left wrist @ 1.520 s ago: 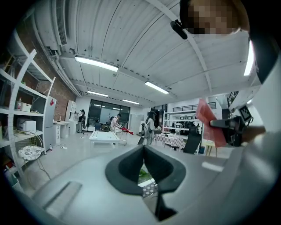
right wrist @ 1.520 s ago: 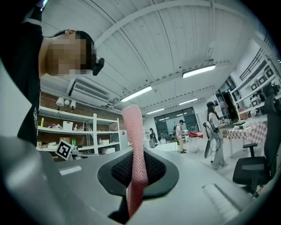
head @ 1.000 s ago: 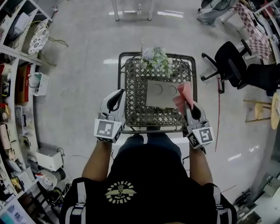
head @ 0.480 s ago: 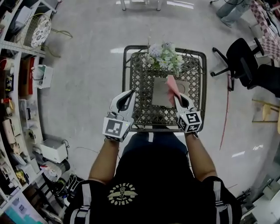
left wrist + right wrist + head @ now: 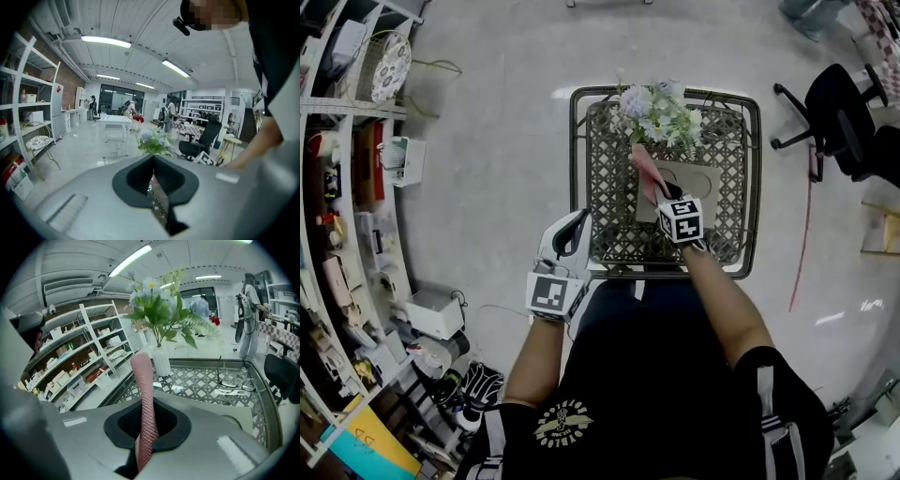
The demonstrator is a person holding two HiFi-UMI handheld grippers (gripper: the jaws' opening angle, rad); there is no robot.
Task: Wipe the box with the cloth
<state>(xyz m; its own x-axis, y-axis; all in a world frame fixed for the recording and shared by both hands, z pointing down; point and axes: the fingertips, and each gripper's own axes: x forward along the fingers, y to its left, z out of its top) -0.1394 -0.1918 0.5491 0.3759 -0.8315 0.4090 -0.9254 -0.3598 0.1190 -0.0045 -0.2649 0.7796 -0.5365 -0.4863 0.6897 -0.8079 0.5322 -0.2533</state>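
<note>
Box (image 5: pixel 705 182), flat and grey with two round outlines on top, lies on a lattice table (image 5: pixel 578 169). Nearer than it, a yellow emblem (image 5: pixel 562 421) on the person's black shirt has lettering too small to read. Near-left of the box, at the table's edge, the left gripper (image 5: pixel 579 219) has its jaws together on nothing; its cube shows a black-and-white square marker. Over the box's left part, the right gripper (image 5: pixel 662 189), likewise marked, clamps the pink netted cloth (image 5: pixel 644 167), which stands up from its jaws. Just beyond the box are flowers (image 5: pixel 656 112) in a vase.
</note>
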